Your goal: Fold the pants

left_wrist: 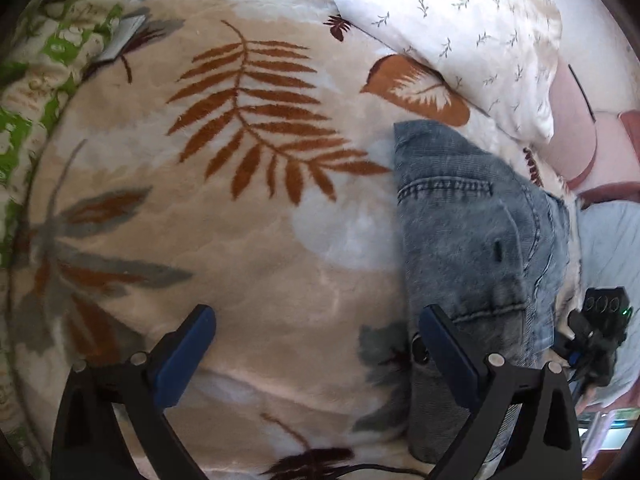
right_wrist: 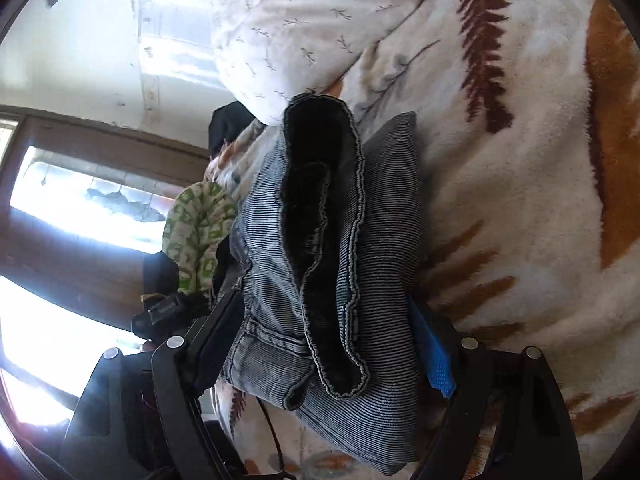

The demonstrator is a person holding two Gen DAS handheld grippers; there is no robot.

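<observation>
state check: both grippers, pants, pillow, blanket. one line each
left gripper: open, nothing between the fingers, above the blanket
right gripper: fingers on either side of the folded pants, closed on the bundle
pants: grey-blue, folded into a thick bundle, hem opening showing dark inside
pillow: white with a leaf print, lying on the blanket beyond the pants
blanket: beige leaf print, spread over the bed

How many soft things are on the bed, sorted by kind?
Pants: 1, blue-grey denim, folded
Blanket: 1, cream with brown leaves
White pillow: 1, with small leaf sprigs
Green-and-white patterned cloth: 1, at the bed's edge
Total: 4
</observation>
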